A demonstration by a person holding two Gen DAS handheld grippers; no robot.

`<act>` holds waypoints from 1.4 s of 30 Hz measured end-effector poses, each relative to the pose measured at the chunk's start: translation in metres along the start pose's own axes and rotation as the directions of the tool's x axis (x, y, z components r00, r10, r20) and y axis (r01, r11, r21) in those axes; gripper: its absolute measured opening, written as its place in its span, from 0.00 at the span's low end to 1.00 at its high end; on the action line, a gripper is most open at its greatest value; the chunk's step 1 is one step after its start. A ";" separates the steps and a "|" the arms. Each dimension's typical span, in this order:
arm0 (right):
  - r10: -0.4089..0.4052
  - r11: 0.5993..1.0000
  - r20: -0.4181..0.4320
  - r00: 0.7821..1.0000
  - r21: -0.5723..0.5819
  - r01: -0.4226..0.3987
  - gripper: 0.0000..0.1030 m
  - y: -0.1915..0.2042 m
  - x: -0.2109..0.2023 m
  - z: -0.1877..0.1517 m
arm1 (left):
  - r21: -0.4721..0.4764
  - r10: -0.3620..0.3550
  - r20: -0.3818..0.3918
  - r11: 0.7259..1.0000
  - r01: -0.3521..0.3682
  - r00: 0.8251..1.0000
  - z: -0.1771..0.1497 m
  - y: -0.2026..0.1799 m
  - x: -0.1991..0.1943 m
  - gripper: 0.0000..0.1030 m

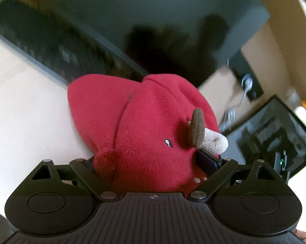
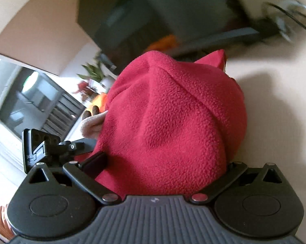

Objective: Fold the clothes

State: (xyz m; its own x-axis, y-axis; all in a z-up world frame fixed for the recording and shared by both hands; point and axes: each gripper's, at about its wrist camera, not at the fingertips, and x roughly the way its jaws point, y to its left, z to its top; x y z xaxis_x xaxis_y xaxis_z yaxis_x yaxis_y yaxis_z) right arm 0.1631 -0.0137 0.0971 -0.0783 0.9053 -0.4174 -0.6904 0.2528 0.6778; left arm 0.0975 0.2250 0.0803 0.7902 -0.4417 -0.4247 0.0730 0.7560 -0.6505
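Between the fingers of the left gripper [image 1: 153,168], in the left wrist view, a red fleece garment [image 1: 144,126] is bunched and held, filling the gap so that the jaws are closed onto the cloth. One dark finger pad [image 1: 208,160] is seen at the right, pressed against the fleece; the other is hidden by it. Sewn onto the fleece are a brown ear [image 1: 196,129], a beige horn [image 1: 215,142], a small stitched eye [image 1: 167,142] and a red pompom [image 1: 106,162]. The garment is held up above a pale table [image 1: 23,109], with a dark keyboard [image 1: 51,48] blurred beyond it — everything further back is smeared.

Up close in the right wrist view, the same fleece [image 2: 173,122] is packed between the fingers of the right gripper [image 2: 159,168], which is clamped on it. The left pad [image 2: 96,162] is seen touching the cloth, the right one is covered. The beige horn [image 2: 92,125] and a brown tip [image 2: 90,112] are seen poking out at the fleece's left edge. A black piece of the other gripper [image 2: 41,148] is seen just beside the cloth at the left. A pale surface [image 2: 275,111] lies to the right, shadowed by the garment — the background is blurred.
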 end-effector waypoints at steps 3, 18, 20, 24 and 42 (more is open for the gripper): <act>-0.012 0.999 0.027 1.000 -0.035 0.013 1.00 0.008 0.036 0.017 | 0.053 0.032 0.062 0.998 -0.036 0.998 0.023 0.017 -0.011 0.92; -0.321 0.886 0.169 0.932 -0.293 0.359 1.00 0.043 0.044 0.004 | 0.237 0.290 0.106 0.922 -0.307 0.951 -0.026 0.010 -0.035 0.91; -0.343 0.828 0.200 0.918 -0.397 0.396 1.00 0.063 0.026 -0.014 | 0.272 0.302 0.091 0.909 -0.316 0.949 -0.047 -0.005 -0.035 0.91; -0.393 0.782 0.137 0.909 -0.470 0.409 1.00 0.070 0.025 -0.046 | 0.306 0.397 0.053 0.867 -0.393 0.916 -0.080 -0.011 -0.016 0.92; -0.251 0.871 0.205 0.946 -0.380 0.313 1.00 0.110 0.045 0.045 | 0.370 0.401 0.073 0.839 -0.399 0.913 -0.104 -0.007 -0.019 0.94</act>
State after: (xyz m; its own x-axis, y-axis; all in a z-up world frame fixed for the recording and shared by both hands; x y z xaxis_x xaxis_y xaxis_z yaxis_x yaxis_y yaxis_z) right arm 0.1159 0.0701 0.1799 0.2460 0.8631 -0.4410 -0.8988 0.3735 0.2295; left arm 0.0191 0.1780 0.0274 0.7951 -0.0645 -0.6030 -0.0283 0.9893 -0.1432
